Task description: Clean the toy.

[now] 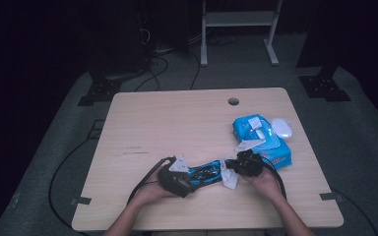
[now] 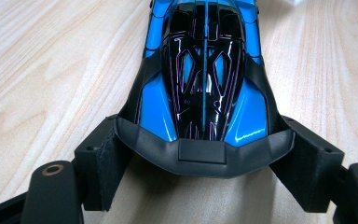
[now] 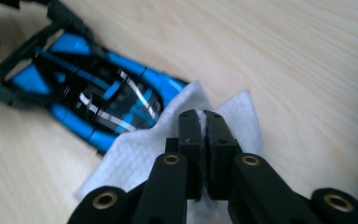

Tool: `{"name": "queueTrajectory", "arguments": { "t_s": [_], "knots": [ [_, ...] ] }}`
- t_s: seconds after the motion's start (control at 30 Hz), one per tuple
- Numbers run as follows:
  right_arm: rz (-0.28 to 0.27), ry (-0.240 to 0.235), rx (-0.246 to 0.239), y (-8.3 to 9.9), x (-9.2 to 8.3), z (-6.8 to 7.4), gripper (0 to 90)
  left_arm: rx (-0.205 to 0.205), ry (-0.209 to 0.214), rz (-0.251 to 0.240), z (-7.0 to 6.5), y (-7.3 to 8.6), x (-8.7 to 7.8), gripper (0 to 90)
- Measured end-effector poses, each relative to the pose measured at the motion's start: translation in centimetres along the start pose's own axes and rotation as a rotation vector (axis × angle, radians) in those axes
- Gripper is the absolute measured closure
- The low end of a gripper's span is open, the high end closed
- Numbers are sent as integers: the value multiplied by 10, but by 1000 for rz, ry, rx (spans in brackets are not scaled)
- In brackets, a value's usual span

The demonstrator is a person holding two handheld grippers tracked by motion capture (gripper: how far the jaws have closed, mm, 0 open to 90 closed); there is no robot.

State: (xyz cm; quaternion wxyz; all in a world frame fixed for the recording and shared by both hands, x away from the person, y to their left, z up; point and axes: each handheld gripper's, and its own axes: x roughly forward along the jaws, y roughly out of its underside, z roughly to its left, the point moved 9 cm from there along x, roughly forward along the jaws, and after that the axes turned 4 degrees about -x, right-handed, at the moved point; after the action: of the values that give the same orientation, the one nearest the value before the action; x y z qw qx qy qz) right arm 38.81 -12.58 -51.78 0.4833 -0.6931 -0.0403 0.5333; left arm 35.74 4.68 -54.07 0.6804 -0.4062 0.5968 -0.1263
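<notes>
Black jaws of the left gripper (image 2: pixel 200 182) are clamping the blue toy car (image 2: pixel 205 79) by its rear on the tabletop (image 2: pixel 37 70), while the right gripper (image 3: pixel 204 135) is pinching a white wipe (image 3: pixel 135 158) tight against the car's nose.

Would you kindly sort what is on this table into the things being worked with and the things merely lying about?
In use:
- blue toy car, clamped at one end by the left gripper
- white wipe, pinched in the right gripper against the car's other end

Lying about:
- blue wipes pack
- small white object beside the pack
</notes>
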Motion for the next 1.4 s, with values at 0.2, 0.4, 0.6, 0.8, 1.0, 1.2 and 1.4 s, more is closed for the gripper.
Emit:
{"name": "queueTrajectory", "arguments": {
  "t_s": [0.2, 0.4, 0.6, 0.8, 1.0, 1.2, 1.4],
  "knots": [
    [40, -17, 5, 17, -9, 4, 863, 2, 0, 2, 0, 1, -1, 242],
    [37, -11, 39, 18, -6, 1, 864, 11, -3, 11, 0, 0, 0, 242],
    [-5, -23, 34, -3, -2, 1, 864, 15, 0, 7, 0, 0, 0, 242],
    [-4, -26, 40, 0, 1, 4, 864, 6, 0, 4, 0, 1, 0, 242],
    [43, -45, 58, 23, -10, 4, 864, 15, -2, 10, 1, 0, 0, 242],
    [-78, -110, 93, -8, -17, 8, 864, -11, 4, 0, 0, -2, 2, 240],
    [-49, -140, 64, -3, -3, 22, 863, -104, 53, -20, 3, -4, -1, 192]
  ]
}}
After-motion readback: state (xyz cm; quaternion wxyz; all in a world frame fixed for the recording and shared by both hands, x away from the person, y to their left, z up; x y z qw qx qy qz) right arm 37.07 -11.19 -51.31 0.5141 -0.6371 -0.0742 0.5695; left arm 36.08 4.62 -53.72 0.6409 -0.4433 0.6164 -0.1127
